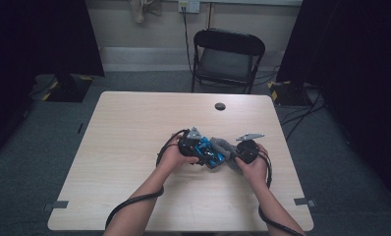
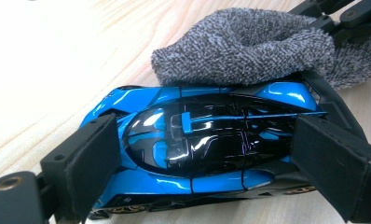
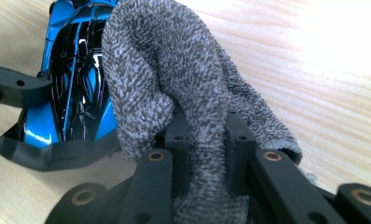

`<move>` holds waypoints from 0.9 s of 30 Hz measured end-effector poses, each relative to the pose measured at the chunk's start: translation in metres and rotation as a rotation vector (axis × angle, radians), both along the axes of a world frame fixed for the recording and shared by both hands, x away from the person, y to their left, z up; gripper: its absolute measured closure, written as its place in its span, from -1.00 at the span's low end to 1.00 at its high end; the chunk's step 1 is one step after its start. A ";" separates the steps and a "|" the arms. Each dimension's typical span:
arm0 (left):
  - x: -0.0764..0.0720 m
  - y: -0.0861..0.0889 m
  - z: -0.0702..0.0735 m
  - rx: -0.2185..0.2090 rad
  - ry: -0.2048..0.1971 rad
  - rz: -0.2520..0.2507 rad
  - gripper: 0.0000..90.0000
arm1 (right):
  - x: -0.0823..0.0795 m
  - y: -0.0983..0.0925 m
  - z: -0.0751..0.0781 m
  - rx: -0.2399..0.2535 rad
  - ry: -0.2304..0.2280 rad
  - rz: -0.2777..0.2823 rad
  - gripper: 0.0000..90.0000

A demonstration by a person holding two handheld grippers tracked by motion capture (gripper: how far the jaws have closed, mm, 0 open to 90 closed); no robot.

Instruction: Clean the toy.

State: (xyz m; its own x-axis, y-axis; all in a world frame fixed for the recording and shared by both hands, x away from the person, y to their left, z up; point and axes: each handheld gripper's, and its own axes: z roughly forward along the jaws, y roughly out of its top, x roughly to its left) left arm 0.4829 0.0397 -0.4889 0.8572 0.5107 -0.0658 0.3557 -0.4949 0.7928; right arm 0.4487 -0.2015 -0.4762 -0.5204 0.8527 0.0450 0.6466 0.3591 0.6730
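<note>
A blue and black toy car (image 2: 207, 140) lies on the wooden table, and my left gripper (image 2: 202, 158) is shut on it, one pad at its nose and one at its tail. From above, the car (image 1: 207, 153) sits between both hands with the left gripper (image 1: 193, 146) on it. A grey terry cloth (image 3: 174, 88) is pinched in my right gripper (image 3: 204, 144), whose jaws stand close together on its fold. The cloth (image 2: 244, 46) drapes over the car's far side and touches its bodywork. In the high view the right gripper (image 1: 233, 155) holds the cloth (image 1: 222, 146) against the car.
The light wooden table (image 1: 134, 147) has a round cable hole (image 1: 220, 106) near its far edge. A black folding chair (image 1: 226, 59) stands behind the table. Cables trail from both grippers off the near edge.
</note>
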 end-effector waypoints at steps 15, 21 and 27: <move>0.000 0.000 -0.001 -0.006 -0.002 0.001 -0.82 | 0.018 0.016 -0.002 0.018 0.001 -0.012 0.68; -0.001 0.000 -0.001 -0.010 -0.004 0.003 -0.82 | 0.027 0.024 -0.001 0.009 0.003 -0.008 0.68; 0.000 0.000 -0.001 -0.006 -0.003 0.000 -0.82 | 0.033 0.032 -0.001 -0.001 -0.002 -0.007 0.68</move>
State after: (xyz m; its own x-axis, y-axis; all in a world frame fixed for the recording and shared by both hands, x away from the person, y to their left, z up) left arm 0.4824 0.0400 -0.4896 0.8576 0.5100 -0.0664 0.3532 -0.4902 0.7969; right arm 0.4817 -0.1693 -0.4774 -0.5149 0.8562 0.0429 0.6474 0.3556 0.6741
